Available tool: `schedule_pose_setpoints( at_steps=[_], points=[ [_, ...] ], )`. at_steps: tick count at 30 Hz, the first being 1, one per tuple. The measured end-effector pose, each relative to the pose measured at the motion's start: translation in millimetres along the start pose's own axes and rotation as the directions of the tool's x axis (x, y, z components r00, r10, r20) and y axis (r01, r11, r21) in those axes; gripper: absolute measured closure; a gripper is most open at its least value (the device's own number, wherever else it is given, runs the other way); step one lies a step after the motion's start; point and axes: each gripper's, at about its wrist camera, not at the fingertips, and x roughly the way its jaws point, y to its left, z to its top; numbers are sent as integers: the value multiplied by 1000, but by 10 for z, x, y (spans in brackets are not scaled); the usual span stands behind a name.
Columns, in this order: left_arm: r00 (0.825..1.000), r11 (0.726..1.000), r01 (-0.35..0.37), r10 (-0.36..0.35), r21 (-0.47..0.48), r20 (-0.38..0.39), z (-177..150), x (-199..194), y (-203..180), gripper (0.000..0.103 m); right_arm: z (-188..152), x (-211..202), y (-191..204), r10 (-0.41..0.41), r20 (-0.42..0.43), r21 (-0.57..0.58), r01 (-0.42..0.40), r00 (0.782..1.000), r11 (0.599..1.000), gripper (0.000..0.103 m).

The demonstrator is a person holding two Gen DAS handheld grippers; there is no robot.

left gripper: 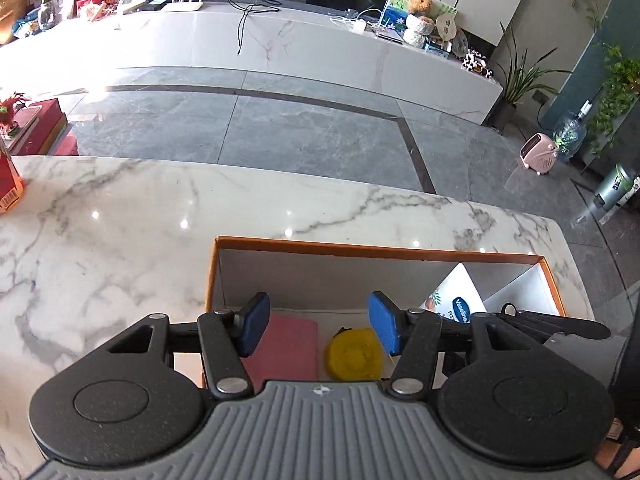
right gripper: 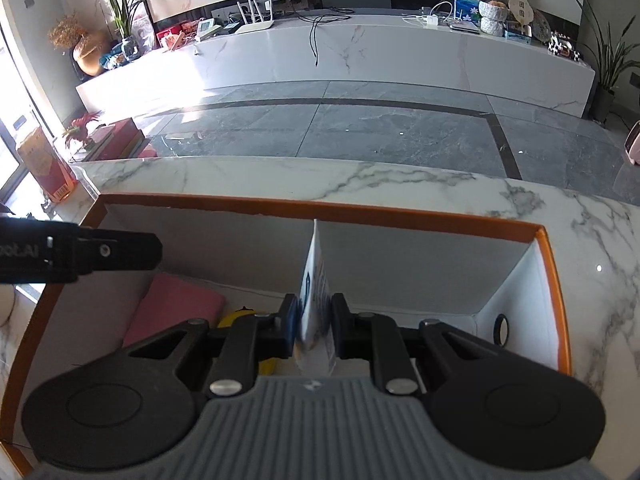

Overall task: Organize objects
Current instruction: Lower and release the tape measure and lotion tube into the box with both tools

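Left gripper [left gripper: 320, 326]: 2 blue pads spread apart, nothing between them, above the flat pink pad [left gripper: 286, 350] and round yellow disc [left gripper: 354, 354] on the box floor. Right gripper [right gripper: 314, 326]: jaws pinched on a white Vaseline packet [right gripper: 316, 276] held edge-on inside the orange-rimmed white cardboard box [right gripper: 320, 210]. The right half of the box lies bare. White marble tabletop [left gripper: 120, 216] runs open to its far edge.
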Motion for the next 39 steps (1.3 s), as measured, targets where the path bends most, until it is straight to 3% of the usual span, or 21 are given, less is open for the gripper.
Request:
schedule_pose_setpoints(
  at_steps=[9,14,22,30,35,37,39],
  points=[
    [1000,1000,23,-23,9,-12,-93,1,17,40,28,70,197,8,-28,-12,-8,1000,1000,84],
    [999,999,33,-33,4,-6,-116,-21,66,40,18,39,229,-39,-27,-52,38,999,998,84],
    [999,999,39,-39,3,-6,-162,-24,64,40,107,43,258,-61,15,-72,62,998,995,84],
    [999,999,38,-38,14,-20,-200,7,47,42,92,121,253,-42,-32,-17,41,999,999,84],
    [999,999,36,-36,27,-19,-246,-17,18,42,102,68,240,-27,-36,7,27,999,1000,82],
    [999,999,38,-37,38,-14,-271,-55,-9,42,112,13,244,-32,-25,3,32,999,999,72],
    [999,998,43,-43,49,-4,-298,-118,-50,42,110,-63,244,-33,-17,0,33,999,999,72]
  ],
)
